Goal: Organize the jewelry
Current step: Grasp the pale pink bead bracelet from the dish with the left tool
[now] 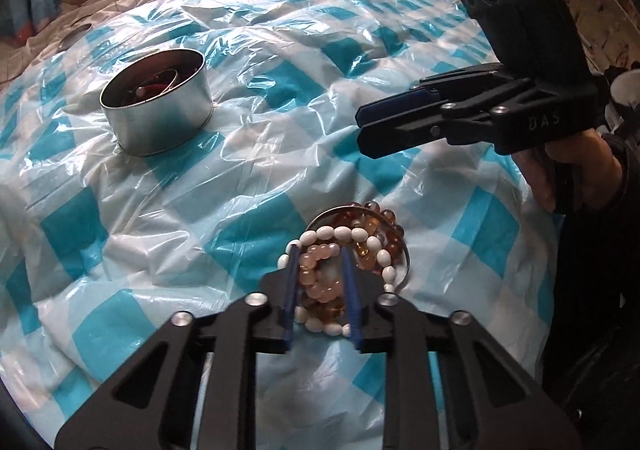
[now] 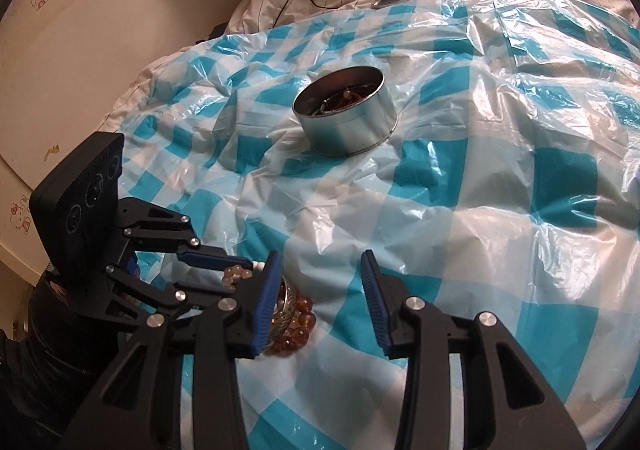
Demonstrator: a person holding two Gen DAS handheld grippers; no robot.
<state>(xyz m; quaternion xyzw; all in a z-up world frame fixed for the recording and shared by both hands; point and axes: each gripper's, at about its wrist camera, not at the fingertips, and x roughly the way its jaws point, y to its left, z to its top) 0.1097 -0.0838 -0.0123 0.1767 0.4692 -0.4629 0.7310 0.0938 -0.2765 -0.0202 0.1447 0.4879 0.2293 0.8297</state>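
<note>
While the left gripper (image 1: 320, 270) is clamped on the pink bead bracelet (image 1: 320, 274), the jewelry pile (image 1: 360, 242) lies under it.
The right gripper (image 2: 320, 298) stands apart and empty just beside the pile, on the checked plastic sheet (image 1: 200, 210); the round tin (image 1: 158, 106) sits well apart toward the far edge.

the letters "das" stand in faint raised print on the black body of the right gripper (image 1: 362, 126), seen from the left wrist camera. small pink cat cartoon pictures (image 2: 20, 216) dot the cream wall, but they carry no words that can be read. nothing else shows any letters or numbers.
</note>
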